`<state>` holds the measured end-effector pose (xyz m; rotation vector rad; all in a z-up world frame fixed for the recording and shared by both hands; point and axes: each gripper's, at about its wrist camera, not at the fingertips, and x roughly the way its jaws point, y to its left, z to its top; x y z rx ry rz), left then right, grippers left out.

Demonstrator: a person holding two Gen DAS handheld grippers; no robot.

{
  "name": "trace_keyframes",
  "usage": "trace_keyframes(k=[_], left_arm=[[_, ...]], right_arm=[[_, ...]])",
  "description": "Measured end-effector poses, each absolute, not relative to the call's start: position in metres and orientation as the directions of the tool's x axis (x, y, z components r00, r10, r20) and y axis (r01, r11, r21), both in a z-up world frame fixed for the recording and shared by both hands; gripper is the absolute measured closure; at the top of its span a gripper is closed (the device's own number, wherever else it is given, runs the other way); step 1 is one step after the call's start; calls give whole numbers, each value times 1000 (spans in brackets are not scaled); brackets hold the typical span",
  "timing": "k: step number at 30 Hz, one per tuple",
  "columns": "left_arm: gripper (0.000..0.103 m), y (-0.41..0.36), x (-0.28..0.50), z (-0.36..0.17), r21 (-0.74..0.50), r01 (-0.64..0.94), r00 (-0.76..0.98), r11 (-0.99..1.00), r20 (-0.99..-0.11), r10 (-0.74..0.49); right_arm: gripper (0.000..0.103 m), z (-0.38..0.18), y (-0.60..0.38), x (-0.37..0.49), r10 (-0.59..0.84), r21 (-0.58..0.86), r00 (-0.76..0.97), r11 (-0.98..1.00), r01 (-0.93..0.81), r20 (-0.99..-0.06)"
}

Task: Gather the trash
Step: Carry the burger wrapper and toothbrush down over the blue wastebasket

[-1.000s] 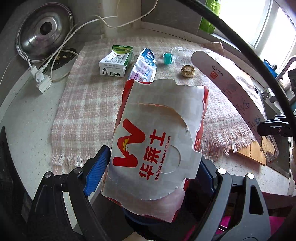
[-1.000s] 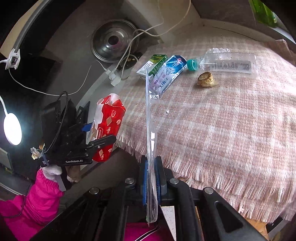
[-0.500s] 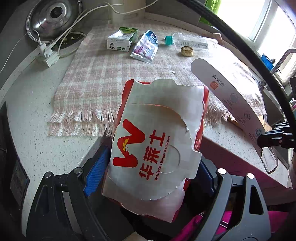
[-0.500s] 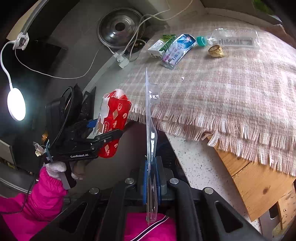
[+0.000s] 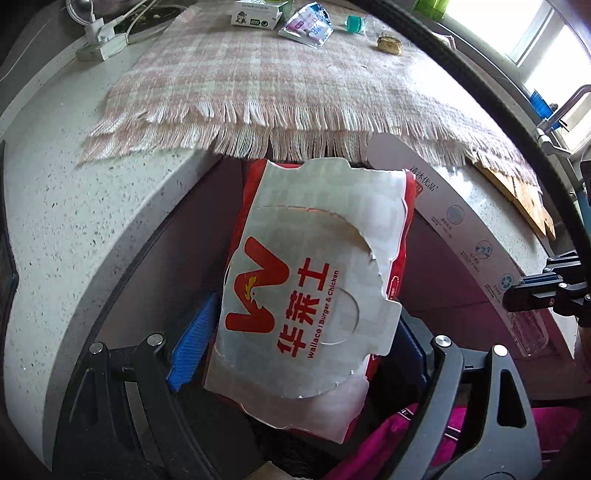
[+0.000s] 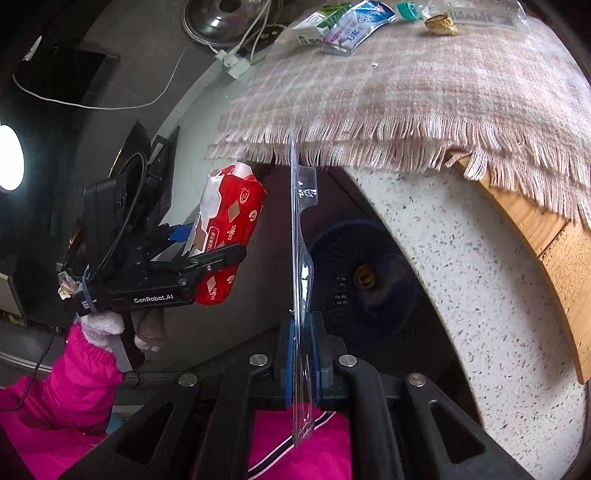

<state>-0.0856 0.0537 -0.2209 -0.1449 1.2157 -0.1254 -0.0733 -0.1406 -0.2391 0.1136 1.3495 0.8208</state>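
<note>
1. The left gripper (image 5: pixel 299 354), black with blue ribbed pads, pinches a red-and-white fast-food paper bag printed with a large red "W" logo (image 5: pixel 310 295); its jaws stand wide apart around the bag, one pad against each side.
2. The right gripper (image 6: pixel 301 354) has its jaws pressed together on a thin, flat, clear plastic blister pack (image 6: pixel 301 236) that stands on edge and runs toward 12 o'clock in the right wrist view.
3. In the left wrist view, that same pack shows its white card backing at 3 o'clock, held by the right gripper at the picture's right edge.
4. In the right wrist view, the left gripper and its bag hang at 9 o'clock, carried by a white-gloved hand (image 6: pixel 103 328) in a bright pink sleeve (image 6: pixel 74 384).
5. Just past the blister pack, toward 3 o'clock and below the counter edge, sits a dark blue round bin (image 6: pixel 365 280); its contents are unclear.
6. A speckled white stone counter (image 5: pixel 74 229) curves above both grippers, covered by a pink-and-white checked cloth with a fringe (image 5: pixel 295 85).
7. At 12 o'clock on the cloth lie a green-and-white small carton (image 5: pixel 256 13), a blue-and-white foil wrapper (image 5: pixel 306 24), a teal bottle cap (image 5: pixel 354 25) and a small crumpled gold-brown wrapper (image 5: pixel 389 44).
</note>
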Motion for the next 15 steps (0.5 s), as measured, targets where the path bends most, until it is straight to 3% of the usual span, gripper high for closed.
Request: trace_keyframes(k=[15], left_arm=[[15, 44, -104, -296, -196, -12, 206, 981, -960, -190]], right_arm=[[97, -314, -111, -86, 452, 461, -125, 786, -412, -883]])
